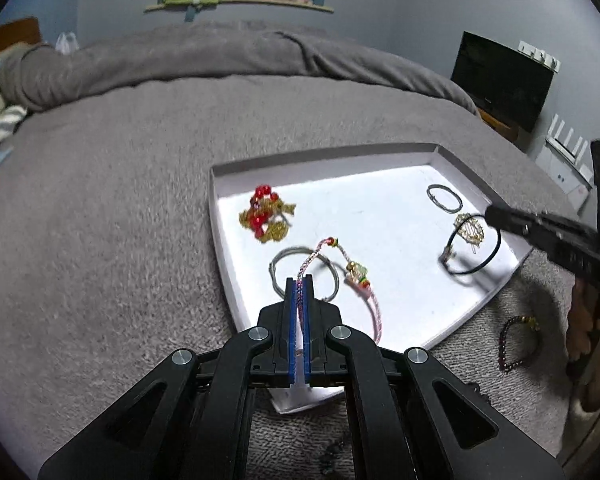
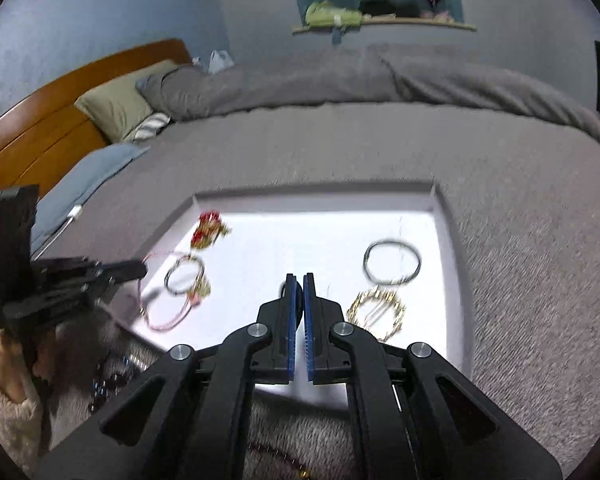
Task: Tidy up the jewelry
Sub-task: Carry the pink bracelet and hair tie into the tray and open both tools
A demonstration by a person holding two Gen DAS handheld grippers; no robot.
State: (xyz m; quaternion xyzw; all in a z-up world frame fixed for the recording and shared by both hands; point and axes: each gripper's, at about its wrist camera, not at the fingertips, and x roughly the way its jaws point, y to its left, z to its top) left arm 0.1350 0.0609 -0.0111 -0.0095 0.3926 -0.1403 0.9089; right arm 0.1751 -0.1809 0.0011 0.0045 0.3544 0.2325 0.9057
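two claws work over a white tray (image 1: pixel 236 240) lying on the grey bed (image 1: pixel 120 220), likely so small pieces stay together. at its left sits a red and gold cluster (image 1: pixel 266 214). the left claw (image 1: pixel 299 280) is clamped on a pink cord bracelet (image 1: pixel 364 286) above a silver ring (image 1: pixel 280 276), probably to lay it apart. the right claw (image 2: pixel 299 278) pinches a black cord loop (image 1: pixel 476 268) over the tray's right side.

Room's dim, bluish. My white tray (image 1: pixel 452 328) glares at frame center, soft shadows under pieces. Right wrist view more motion-blurred. Fisheye bends edges, corners vignetted black.
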